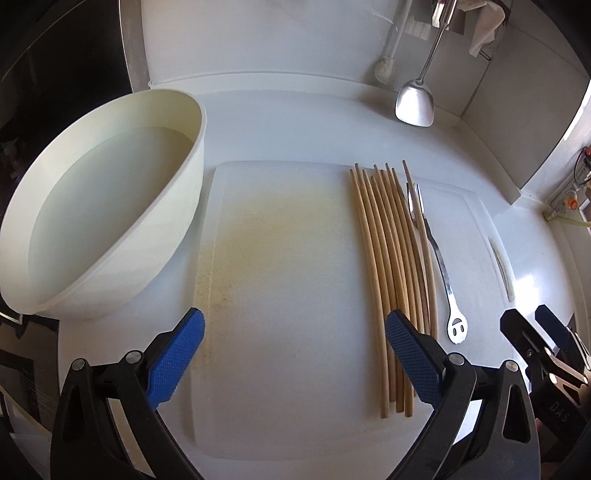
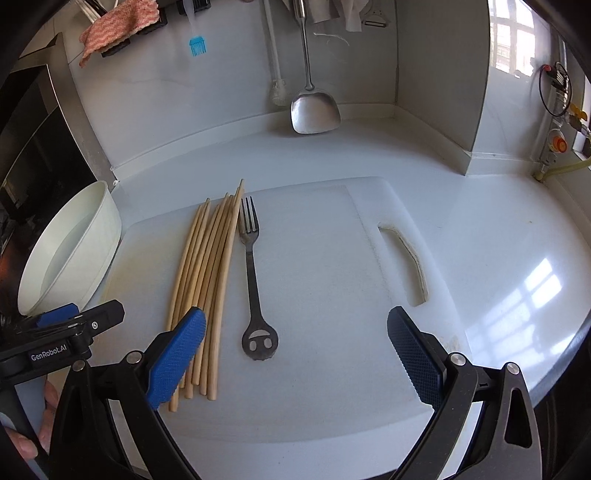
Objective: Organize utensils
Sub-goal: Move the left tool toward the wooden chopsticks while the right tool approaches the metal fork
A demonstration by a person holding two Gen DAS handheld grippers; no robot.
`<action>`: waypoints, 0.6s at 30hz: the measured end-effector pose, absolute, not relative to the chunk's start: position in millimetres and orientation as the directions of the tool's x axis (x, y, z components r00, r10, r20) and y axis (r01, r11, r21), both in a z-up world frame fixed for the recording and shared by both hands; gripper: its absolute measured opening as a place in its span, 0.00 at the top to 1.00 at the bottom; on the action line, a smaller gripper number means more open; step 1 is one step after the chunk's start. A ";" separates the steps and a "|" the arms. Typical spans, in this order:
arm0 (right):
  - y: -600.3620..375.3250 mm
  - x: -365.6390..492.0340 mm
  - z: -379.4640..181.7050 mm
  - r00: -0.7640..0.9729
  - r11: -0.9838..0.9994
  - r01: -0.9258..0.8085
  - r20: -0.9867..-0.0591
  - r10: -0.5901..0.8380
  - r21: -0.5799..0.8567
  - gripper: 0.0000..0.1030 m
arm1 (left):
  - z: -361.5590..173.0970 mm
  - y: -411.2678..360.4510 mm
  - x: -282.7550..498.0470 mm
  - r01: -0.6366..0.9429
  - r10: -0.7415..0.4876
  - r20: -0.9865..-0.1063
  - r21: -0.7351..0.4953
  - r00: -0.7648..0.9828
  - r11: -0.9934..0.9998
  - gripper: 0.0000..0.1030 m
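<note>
Chopsticks (image 2: 207,295): a bundle of pale wooden sticks lying side by side on the white cutting board (image 2: 325,295), thin tips pointing to the back wall, thick ends toward the cameras. They fan slightly apart at the tips.
Fork (image 2: 251,266): dull metal, lying flat just beside the chopsticks on their right, tines toward the wall. Its handle ends in a round disc cut with a smiling-face pattern.
Cutting board: white plastic, yellowed on its left part, resting on the white worktop (image 2: 517,229); a curved grip slot is cut near its right edge.
Bowl (image 1: 99,206): large, cream, standing on the worktop at the board's left edge.
Left hand-held gripper (image 1: 295,358): fingers spread wide with nothing between them, blue pads above the board's near left part; the right pad overlaps the chopsticks' thick ends in the view.
Right hand-held gripper (image 2: 297,354): likewise spread and empty, above the near end of the fork handle.
Left wrist view only: the inside of the bowl.
Right wrist view only: a pink cloth (image 2: 118,29) and a blue silicone brush (image 2: 197,46) hanging on the wall, and fingers of a hand (image 2: 33,432) at the lower left.
Both views: a steel spatula (image 2: 314,107) hanging against the wall.
</note>
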State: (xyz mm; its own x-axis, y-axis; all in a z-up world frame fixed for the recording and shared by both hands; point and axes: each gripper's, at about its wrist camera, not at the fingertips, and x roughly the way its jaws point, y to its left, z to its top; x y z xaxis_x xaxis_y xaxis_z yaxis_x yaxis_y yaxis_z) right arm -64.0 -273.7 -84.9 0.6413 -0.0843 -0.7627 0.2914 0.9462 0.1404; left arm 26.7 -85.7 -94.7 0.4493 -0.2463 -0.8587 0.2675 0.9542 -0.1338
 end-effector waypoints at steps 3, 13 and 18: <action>-281.9 -53.6 -95.8 0.653 0.949 0.275 -0.755 -0.067 0.154 0.09 | -99.8 -94.7 28.9 0.266 -0.238 -0.839 -0.116 0.489 0.957 0.06; -280.8 -21.1 -123.3 0.661 0.967 0.248 -0.740 -0.122 0.062 0.09 | -125.4 -107.1 43.8 0.257 -0.240 -0.812 -0.115 0.532 0.960 0.06; -283.4 -15.8 -124.7 0.656 0.964 0.262 -0.742 -0.138 0.052 0.09 | -131.3 -112.0 45.4 0.268 -0.240 -0.813 -0.107 0.531 0.957 0.06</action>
State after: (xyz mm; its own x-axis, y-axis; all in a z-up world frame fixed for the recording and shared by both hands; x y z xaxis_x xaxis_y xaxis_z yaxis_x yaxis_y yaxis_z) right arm -15.8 -283.4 -124.7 0.6562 -0.1381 -0.7418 0.2617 0.9637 0.0521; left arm 45.4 -112.0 -131.3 0.5307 -0.2395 -0.8130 0.2685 0.9574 -0.1068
